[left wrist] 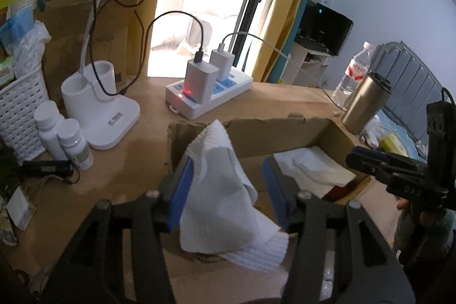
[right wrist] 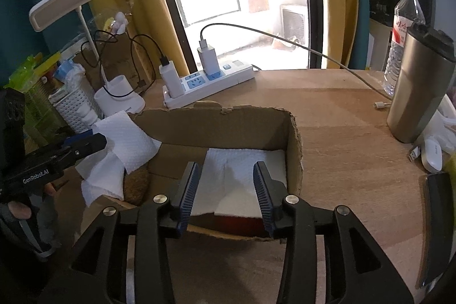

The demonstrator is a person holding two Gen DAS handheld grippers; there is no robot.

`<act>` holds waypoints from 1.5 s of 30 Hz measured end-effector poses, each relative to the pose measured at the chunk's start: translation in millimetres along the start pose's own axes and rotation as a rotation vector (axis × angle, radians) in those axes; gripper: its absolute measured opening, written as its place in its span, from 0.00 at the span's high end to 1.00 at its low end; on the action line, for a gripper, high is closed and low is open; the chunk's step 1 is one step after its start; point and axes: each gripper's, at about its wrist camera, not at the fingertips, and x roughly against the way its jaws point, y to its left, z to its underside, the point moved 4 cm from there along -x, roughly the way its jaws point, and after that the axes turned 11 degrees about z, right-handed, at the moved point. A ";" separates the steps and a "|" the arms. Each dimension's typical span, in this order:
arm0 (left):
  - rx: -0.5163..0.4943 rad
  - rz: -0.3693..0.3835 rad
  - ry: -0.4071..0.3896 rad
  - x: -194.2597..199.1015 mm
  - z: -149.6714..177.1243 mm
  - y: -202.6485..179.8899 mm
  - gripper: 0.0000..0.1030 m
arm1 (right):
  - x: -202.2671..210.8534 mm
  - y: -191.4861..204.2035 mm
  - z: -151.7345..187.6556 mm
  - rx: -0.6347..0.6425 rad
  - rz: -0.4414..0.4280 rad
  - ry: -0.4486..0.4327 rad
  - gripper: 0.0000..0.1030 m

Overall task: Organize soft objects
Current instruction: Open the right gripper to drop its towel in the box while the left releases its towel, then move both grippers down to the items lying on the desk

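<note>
My left gripper [left wrist: 228, 184] stands open, a white paper towel [left wrist: 219, 190] draped against its left pad [left wrist: 182, 190] over the near-left corner of the cardboard box [left wrist: 285, 130]. My right gripper [right wrist: 225, 190] is open too, empty, above folded paper towels [right wrist: 245, 164] lying in the box's right half on the wooden table [right wrist: 356, 138].
</note>
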 end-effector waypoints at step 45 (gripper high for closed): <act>-0.060 0.021 -0.014 53.0 40.3 -63.4 0.48 | 78.3 -6.5 47.4 0.004 0.003 -0.070 0.57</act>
